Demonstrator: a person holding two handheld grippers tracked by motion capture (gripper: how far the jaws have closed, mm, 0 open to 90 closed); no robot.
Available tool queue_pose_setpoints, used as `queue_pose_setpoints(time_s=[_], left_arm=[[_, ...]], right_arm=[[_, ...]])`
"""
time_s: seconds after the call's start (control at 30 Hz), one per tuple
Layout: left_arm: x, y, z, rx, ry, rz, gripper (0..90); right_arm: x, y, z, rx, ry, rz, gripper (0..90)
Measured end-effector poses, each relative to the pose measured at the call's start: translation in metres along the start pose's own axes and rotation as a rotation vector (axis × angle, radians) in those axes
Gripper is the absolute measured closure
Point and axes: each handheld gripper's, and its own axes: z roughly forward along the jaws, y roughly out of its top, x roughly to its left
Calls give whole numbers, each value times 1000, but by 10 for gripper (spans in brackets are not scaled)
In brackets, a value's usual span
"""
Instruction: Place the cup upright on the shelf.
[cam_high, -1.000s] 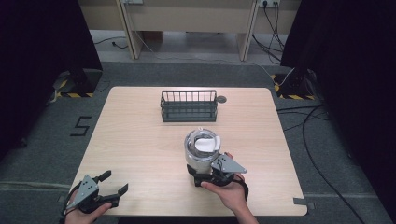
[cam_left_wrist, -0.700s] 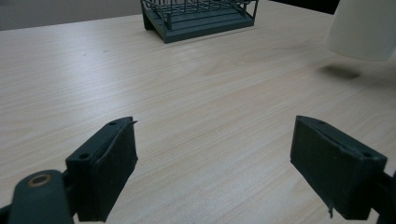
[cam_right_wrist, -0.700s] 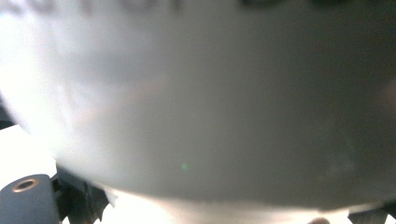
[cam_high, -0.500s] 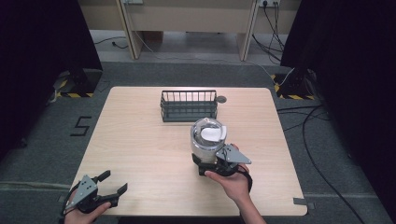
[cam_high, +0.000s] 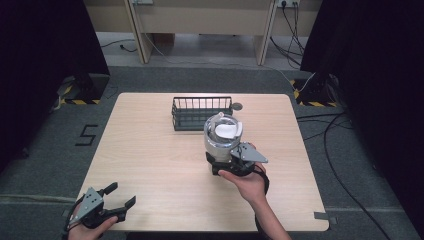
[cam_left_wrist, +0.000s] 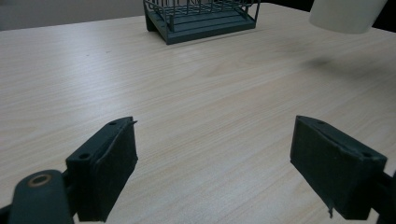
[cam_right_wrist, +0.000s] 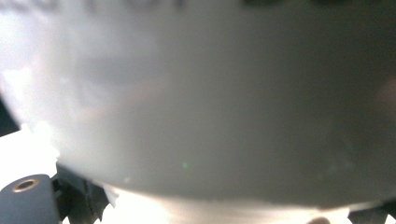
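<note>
High view shows your right gripper (cam_high: 220, 162) clamped low on a clear jar (cam_high: 222, 136) with a white piece inside it. The jar stands upright above that gripper, lifted off the bench (cam_high: 150, 165). The dark wire basket (cam_high: 201, 113) sits just past the jar, a bit to the far side of the gripper.

It looks like you are carrying the jar toward the basket. Keep the jar straight up so it does not tip. Keep your squeeze firm, because the jar is smooth and round and could slip. Lift it high enough to clear the basket's wall. Then bring it down slowly into the middle, and only let go once the bottom rests flat.

In the right gripper view the jar is so close that it is all blurry, so trust the high view to aim.

Your left gripper (cam_high: 111, 200) rests at the near left corner of the bench, well apart from the jar. Its jaws stand wide apart with nothing between them.

Count: one jar, one basket, two grippers, and one small round dark spot (cam_high: 237, 106) on the bench beside the basket.
</note>
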Motion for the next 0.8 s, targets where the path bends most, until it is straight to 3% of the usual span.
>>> queue_pose_setpoints(time_s=[0.8], left_arm=[[3,-1,0,0,5,-15,141]], right_arm=[[-26,25,34,-1,-55,5,102]])
